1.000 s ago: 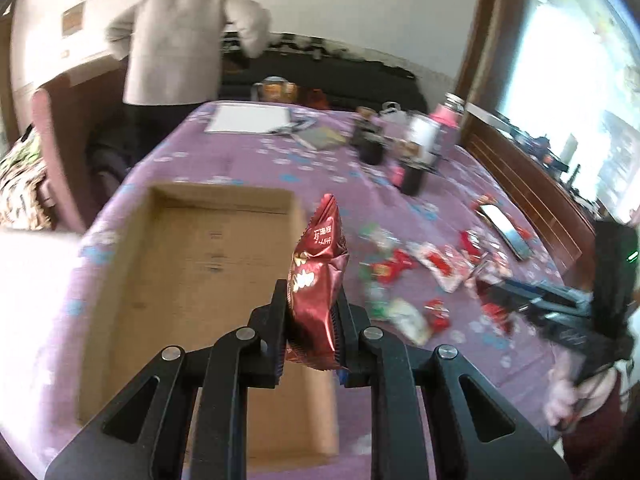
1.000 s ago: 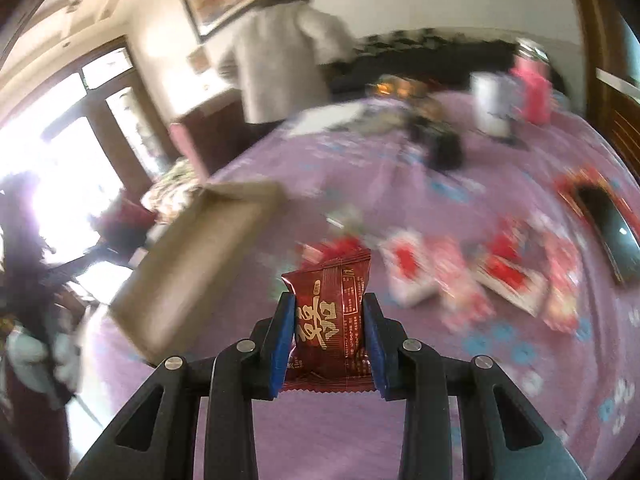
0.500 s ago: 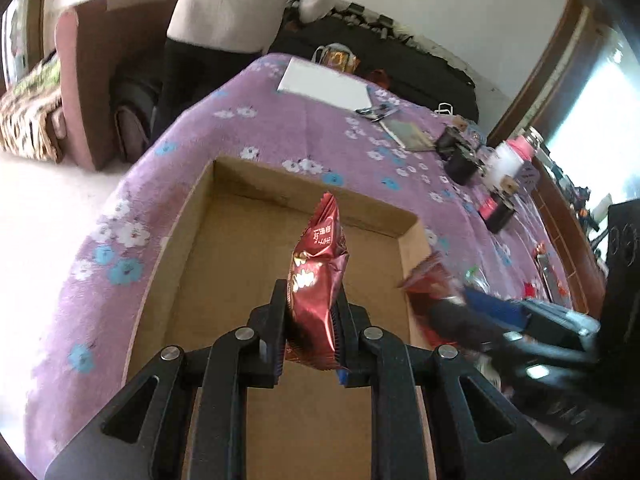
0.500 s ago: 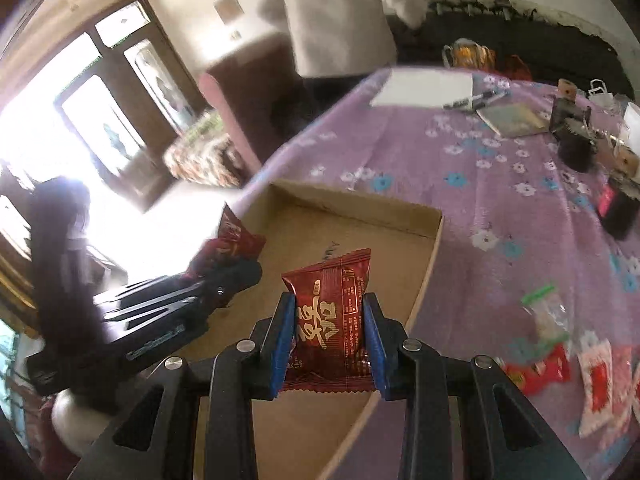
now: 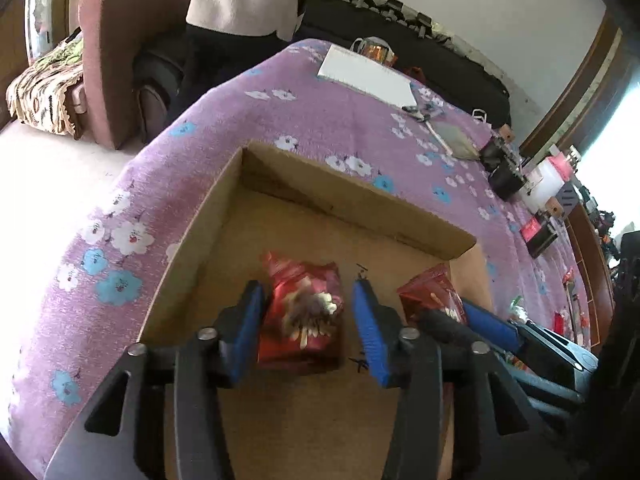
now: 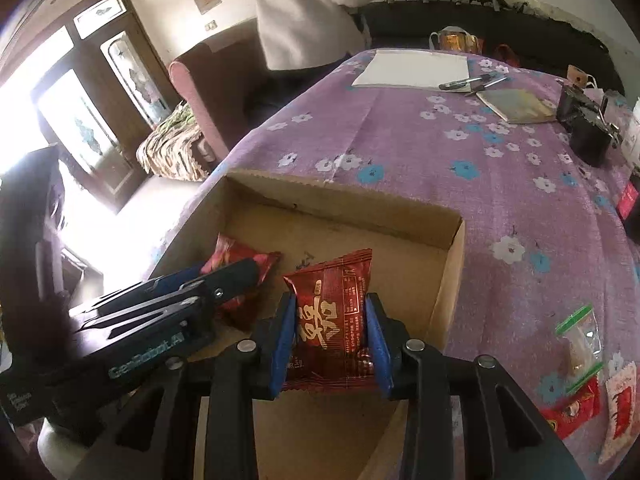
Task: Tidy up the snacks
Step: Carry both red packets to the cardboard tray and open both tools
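— Purple flowered tablecloth [image 6: 440, 152] under everything, then?
— Yes, and carried a shallow cardboard box [image 6: 340, 196] hard against its left-hand edge.
— And nearest of all?
— Right gripper [image 6: 329, 304], clamped on a red packet with white lettering [image 6: 336, 320], poised over the near right part of the box, close to the right wall.
— Left gripper [image 5: 307, 292]?
— Spread wide, gripping nothing; hung above a second red packet [image 5: 304, 320] lying on the box floor, blurred in the left view.
— Room to move?
— Bare cardboard toward the far wall and both far corners. Tight between the two grippers, side by side.
— Beyond the box?
— Loose snacks [image 6: 576, 404] just right of it, then open cloth, then white paper [image 6: 416, 68] and pens [image 6: 472, 82] far back, near a person in a pale top [image 6: 304, 12].
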Available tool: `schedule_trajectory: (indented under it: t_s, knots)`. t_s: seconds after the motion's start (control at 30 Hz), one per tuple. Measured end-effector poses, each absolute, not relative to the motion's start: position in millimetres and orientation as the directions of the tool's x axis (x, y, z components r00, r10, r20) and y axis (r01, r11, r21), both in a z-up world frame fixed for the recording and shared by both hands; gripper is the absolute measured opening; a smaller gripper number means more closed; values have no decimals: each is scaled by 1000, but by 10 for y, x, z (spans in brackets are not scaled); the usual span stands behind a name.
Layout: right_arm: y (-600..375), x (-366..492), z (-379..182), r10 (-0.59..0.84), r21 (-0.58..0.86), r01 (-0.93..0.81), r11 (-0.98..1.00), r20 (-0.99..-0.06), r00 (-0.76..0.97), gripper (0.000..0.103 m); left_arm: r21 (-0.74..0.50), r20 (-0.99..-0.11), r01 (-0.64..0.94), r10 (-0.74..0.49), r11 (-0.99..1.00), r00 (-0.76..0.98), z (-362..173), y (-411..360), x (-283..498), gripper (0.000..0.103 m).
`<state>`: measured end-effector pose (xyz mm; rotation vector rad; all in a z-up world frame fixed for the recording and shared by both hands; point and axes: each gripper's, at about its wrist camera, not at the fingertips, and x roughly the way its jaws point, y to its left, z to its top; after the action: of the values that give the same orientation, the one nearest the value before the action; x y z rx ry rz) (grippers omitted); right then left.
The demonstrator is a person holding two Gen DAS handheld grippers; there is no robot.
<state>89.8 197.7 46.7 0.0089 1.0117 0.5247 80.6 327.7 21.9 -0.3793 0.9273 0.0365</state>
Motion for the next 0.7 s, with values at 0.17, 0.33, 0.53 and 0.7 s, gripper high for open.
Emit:
schedule_trajectory:
  t_s: [0.17,0.33,0.53,0.7]
  knots:
    - [1836,804,632,449,257,-424,868,-771,452,40,-278,-753,-216,-73,936,654,460,3289,579,46]
    - [1628,552,878,475,253,-452,856,-729,493,40,-243,-725,-238,-13,940,689,702,3196,291,48]
    - [1587,422,1318,538,297,-490,819,-691,482,40,-272,-683,-249,-4,930,730,883,3091,-48,48]
    - [1225,3,1464,584,277,-549,788,-620,524,59,-289,-658,-175,-63,941,750,1012,2784,-359,53]
